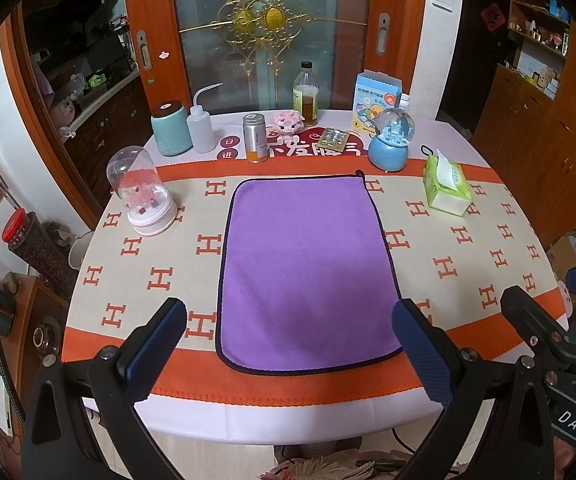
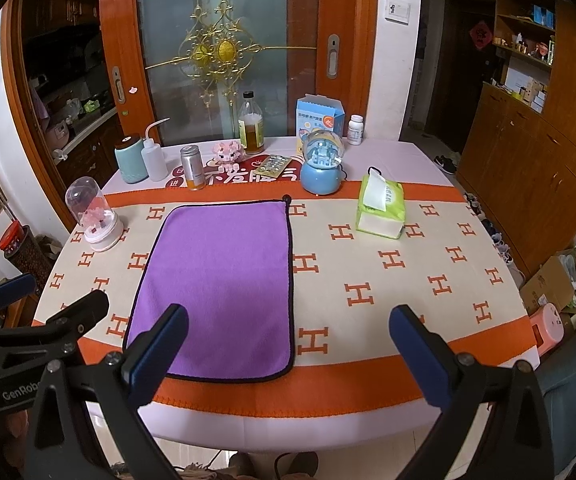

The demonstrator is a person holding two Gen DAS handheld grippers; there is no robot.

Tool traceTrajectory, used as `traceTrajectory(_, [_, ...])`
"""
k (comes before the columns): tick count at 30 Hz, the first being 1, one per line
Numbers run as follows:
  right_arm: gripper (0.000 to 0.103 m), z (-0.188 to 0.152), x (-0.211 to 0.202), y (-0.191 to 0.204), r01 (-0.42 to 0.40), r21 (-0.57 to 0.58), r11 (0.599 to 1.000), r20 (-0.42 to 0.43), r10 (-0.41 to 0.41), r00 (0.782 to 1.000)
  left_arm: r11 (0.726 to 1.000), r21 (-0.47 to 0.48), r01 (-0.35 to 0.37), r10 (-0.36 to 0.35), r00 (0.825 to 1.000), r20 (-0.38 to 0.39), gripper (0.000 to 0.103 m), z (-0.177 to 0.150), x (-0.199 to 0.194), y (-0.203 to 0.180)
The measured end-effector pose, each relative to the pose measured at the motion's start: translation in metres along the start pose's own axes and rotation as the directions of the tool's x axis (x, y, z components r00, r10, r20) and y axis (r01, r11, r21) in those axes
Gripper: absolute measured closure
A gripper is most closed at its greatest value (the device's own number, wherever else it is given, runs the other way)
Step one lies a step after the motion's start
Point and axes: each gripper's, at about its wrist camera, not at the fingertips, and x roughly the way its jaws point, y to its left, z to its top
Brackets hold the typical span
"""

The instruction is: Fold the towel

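Note:
A purple towel (image 1: 304, 264) with a dark hem lies flat and spread out on the patterned tablecloth (image 1: 148, 276), its hanging loop at the far right corner. It also shows in the right wrist view (image 2: 220, 284). My left gripper (image 1: 288, 356) is open and empty, held above the table's near edge, over the towel's near end. My right gripper (image 2: 288, 356) is open and empty, above the near edge to the right of the towel's near right corner. Each gripper shows at the side of the other's view.
A glass dome ornament (image 1: 142, 192) stands left of the towel. A green tissue pack (image 1: 446, 186) lies at the far right. Behind the towel stand a teal jar (image 1: 171, 130), squeeze bottle (image 1: 200, 126), metal can (image 1: 255, 138), blue snow globe (image 1: 392, 140), glass bottle (image 1: 305, 96) and carton (image 1: 376, 100).

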Motion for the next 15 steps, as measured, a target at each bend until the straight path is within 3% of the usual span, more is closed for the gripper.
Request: traceTrajectory(15, [0.004,0.000,-0.013,-0.009,0.005,0.006,1.000,0.006,-0.005,1.000,1.000,0.002,-0.001,0.001,1.000,0.011,0.001,0.001,-0.002,-0.002])
